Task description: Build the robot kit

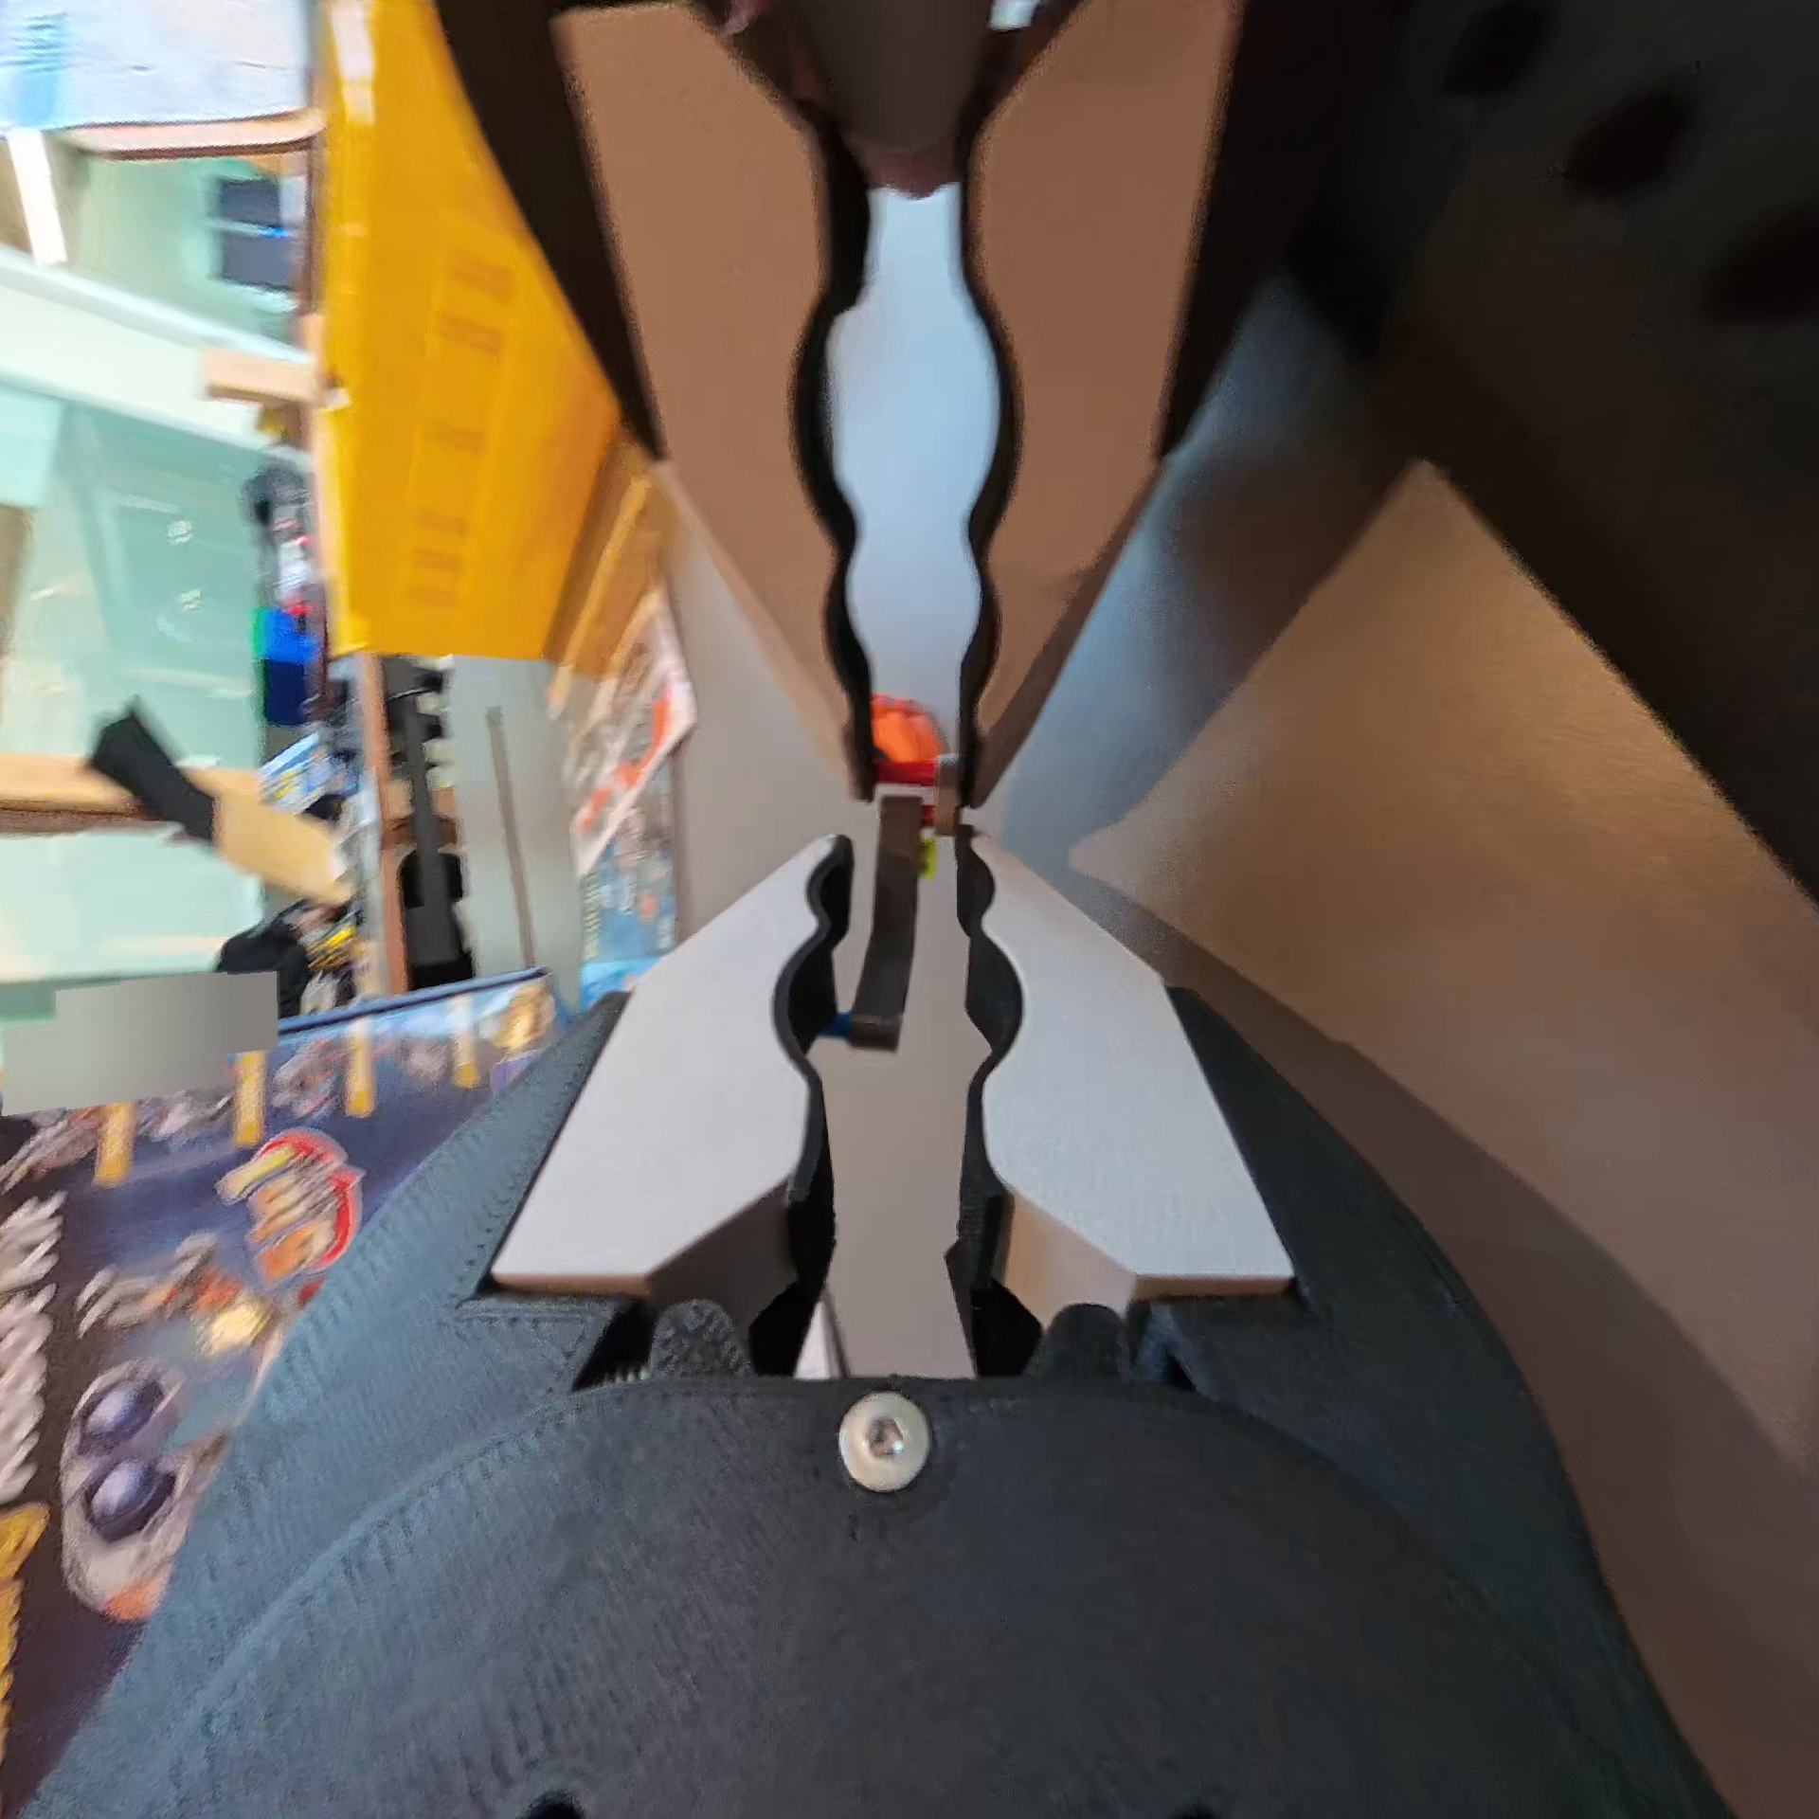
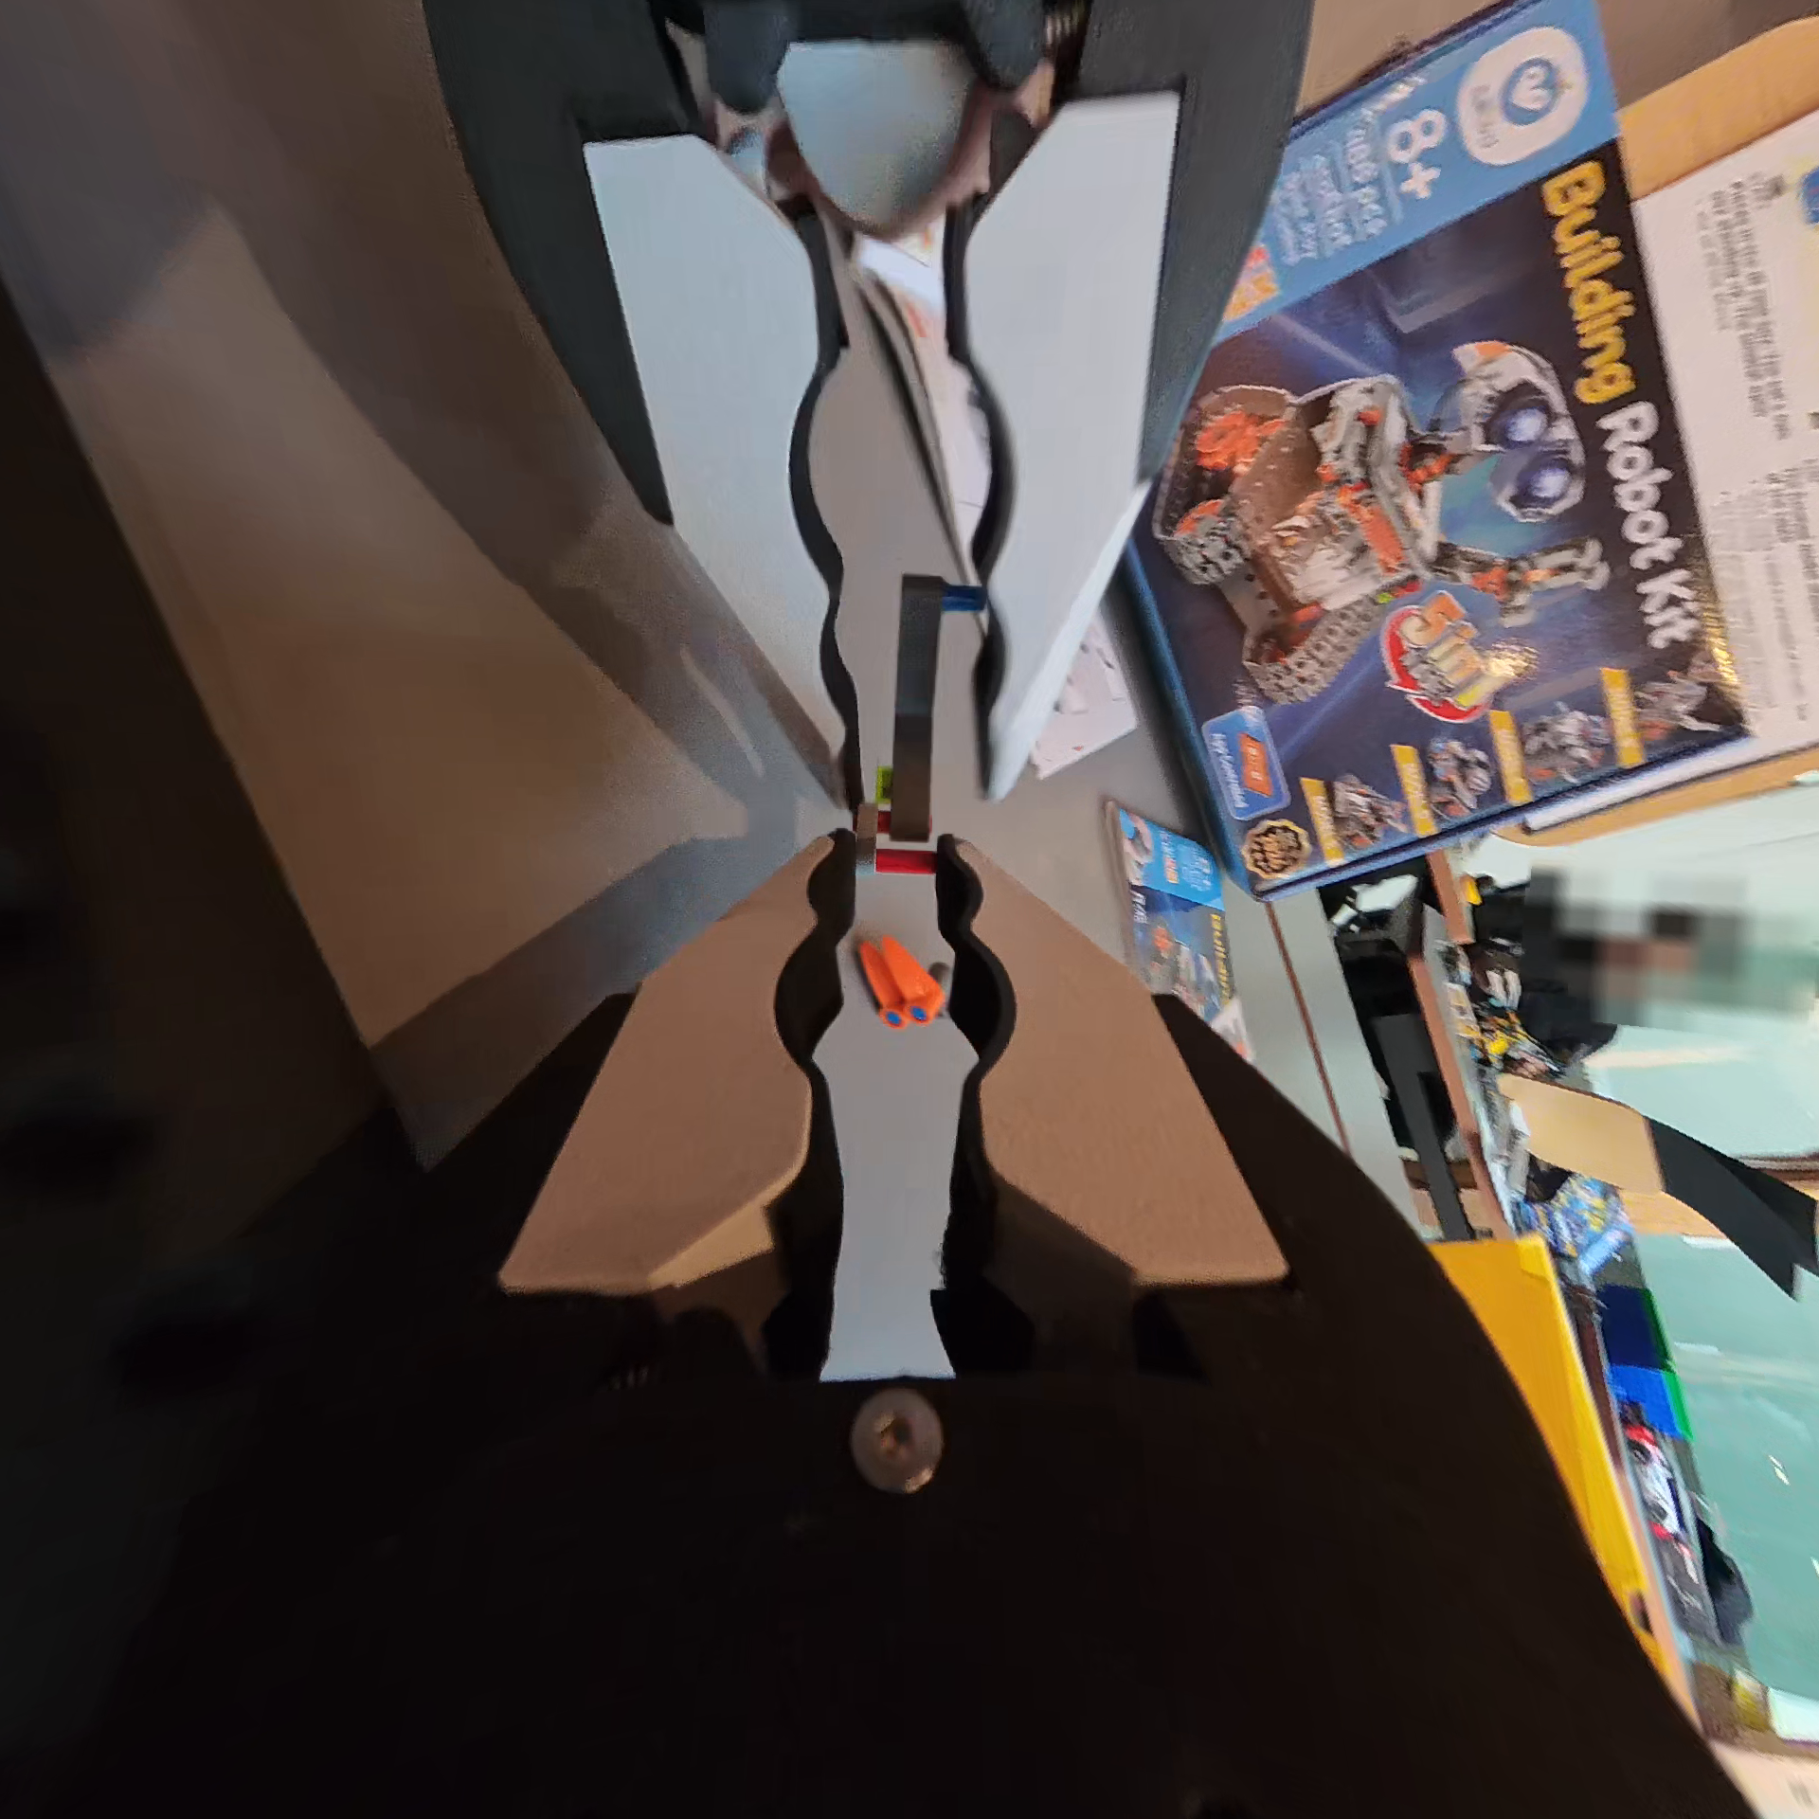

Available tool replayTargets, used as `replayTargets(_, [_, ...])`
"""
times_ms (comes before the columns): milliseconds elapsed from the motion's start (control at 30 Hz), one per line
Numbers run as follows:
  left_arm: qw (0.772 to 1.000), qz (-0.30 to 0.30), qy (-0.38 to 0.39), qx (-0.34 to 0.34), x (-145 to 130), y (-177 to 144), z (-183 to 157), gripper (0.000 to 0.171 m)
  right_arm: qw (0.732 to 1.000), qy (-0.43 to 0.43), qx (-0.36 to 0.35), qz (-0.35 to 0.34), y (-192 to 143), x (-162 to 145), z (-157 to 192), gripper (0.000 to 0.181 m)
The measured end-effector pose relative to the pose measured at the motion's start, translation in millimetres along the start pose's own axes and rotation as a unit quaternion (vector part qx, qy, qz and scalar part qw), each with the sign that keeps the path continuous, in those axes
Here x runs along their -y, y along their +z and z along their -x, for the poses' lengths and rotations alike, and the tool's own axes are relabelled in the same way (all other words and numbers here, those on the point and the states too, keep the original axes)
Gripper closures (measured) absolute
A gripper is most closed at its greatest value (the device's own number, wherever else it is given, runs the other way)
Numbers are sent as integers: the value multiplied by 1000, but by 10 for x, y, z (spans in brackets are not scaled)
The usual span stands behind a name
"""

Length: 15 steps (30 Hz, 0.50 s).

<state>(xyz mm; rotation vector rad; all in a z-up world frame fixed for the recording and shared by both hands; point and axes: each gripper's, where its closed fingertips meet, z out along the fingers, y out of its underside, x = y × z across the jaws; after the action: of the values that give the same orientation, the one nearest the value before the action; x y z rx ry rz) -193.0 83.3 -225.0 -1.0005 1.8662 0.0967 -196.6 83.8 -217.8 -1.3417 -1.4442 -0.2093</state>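
Observation:
A small building-block assembly hangs between my two grippers, which face each other tip to tip. My right gripper is shut on its red brick, with two orange pegs lying back between its fingers. A dark beam with a blue pin sticks out from the brick into my left gripper. In the left wrist view the beam sits between the narrowly parted fingers with gaps beside it. Only the blue pin reaches one pad. The red brick and the orange pegs show beyond.
A blue robot kit box lies on the grey table, also seen in the left wrist view. A small booklet, a yellow box and cluttered shelves are off to the side. Paper sheets lie under the left gripper. Left and right tips are no more than a few centimetres apart.

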Motion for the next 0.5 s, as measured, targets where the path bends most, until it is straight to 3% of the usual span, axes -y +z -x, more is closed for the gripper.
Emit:
replayTargets(133, [995,26,-58,76,-107,-152,367,117,998,12,-59,4,-81,-32,-206,166])
replayTargets(200, [985,-24,-127,111,-48,-354,584,118,994,24,-108,7,-153,-52,-379,165])
replayTargets(267, [950,-116,-249,147,67,-647,896,121,983,64,-169,-3,-271,-26,-610,166])
replayTargets(333, [873,-236,-407,132,198,-922,1161,128,962,144,-229,-37,-422,78,-856,166])
replayTargets(433, [700,-389,-599,9,337,-1063,1290,132,921,250,-279,-107,-574,306,-1061,166])
replayTargets(467, [664,-401,-631,-23,324,-1017,1271,136,915,266,-280,-120,-560,371,-1064,166])
replayTargets(500, [645,-405,-647,-43,315,-966,1243,138,913,271,-277,-127,-527,432,-1049,165])
